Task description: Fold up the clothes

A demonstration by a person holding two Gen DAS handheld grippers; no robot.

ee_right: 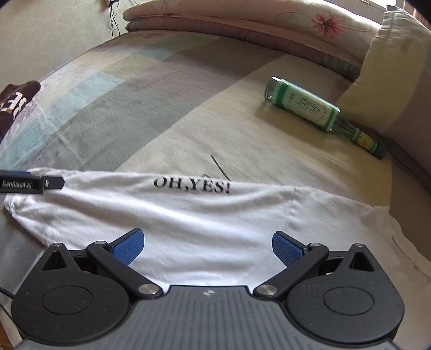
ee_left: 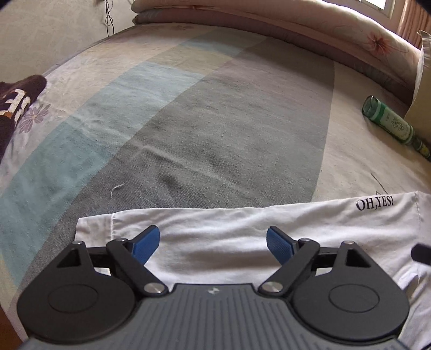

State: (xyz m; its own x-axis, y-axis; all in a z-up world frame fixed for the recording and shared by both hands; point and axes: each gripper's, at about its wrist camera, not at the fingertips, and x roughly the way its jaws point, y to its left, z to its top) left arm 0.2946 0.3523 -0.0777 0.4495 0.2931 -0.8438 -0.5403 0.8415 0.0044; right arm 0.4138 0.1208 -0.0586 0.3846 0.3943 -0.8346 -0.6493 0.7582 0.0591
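Observation:
A white T-shirt (ee_left: 269, 223) printed "OH,YES!" lies folded flat on the bed, close to the near edge. My left gripper (ee_left: 212, 243) hovers over its left part, open, its blue pads (ee_left: 146, 243) wide apart with nothing between them. In the right wrist view the same T-shirt (ee_right: 202, 215) spreads across the foreground, and my right gripper (ee_right: 207, 247) is open above its middle, holding nothing. The left gripper's finger (ee_right: 32, 183) shows over the shirt's left end.
The bed sheet (ee_left: 215, 121) has grey, blue and cream patches. A green glass bottle (ee_right: 320, 113) lies on its side at the right beside a pillow (ee_right: 382, 88). A dark brown garment (ee_left: 13, 102) with white letters sits far left. Folded quilts (ee_right: 242, 21) line the back.

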